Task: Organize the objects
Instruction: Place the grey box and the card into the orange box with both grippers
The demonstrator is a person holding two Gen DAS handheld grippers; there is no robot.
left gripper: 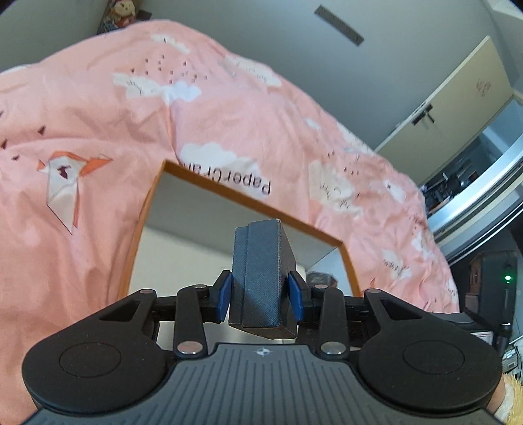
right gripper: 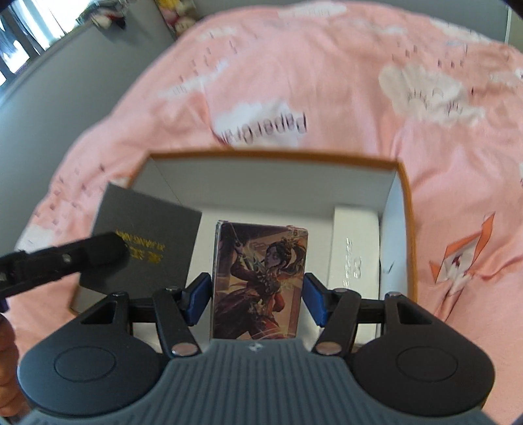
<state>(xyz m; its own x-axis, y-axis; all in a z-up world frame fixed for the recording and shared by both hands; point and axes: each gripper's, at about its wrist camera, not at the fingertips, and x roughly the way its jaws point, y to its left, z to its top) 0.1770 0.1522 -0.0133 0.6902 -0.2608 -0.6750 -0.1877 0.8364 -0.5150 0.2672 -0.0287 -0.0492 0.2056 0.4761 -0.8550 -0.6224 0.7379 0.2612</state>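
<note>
My left gripper (left gripper: 261,294) is shut on a dark grey textured box (left gripper: 261,271), its blue pads pressing both sides. Behind it an orange-rimmed open box (left gripper: 248,202) with a white inside lies on the pink bedspread. In the right wrist view my right gripper (right gripper: 258,294) is shut on an illustrated card pack (right gripper: 260,281), held over the open box (right gripper: 278,153). A white box (right gripper: 356,248) lies inside along the right wall. At the left, the dark grey box (right gripper: 147,235) with gold lettering hangs over the open box's left edge, with a black finger (right gripper: 104,251) of the left gripper across it.
The pink bedspread (left gripper: 98,98) with cloud prints surrounds the open box. A cream cabinet (left gripper: 457,108) and a dark device with a green light (left gripper: 506,278) stand to the right. Plush toys (left gripper: 122,13) sit beyond the bed. A hand (right gripper: 6,359) shows at the left edge.
</note>
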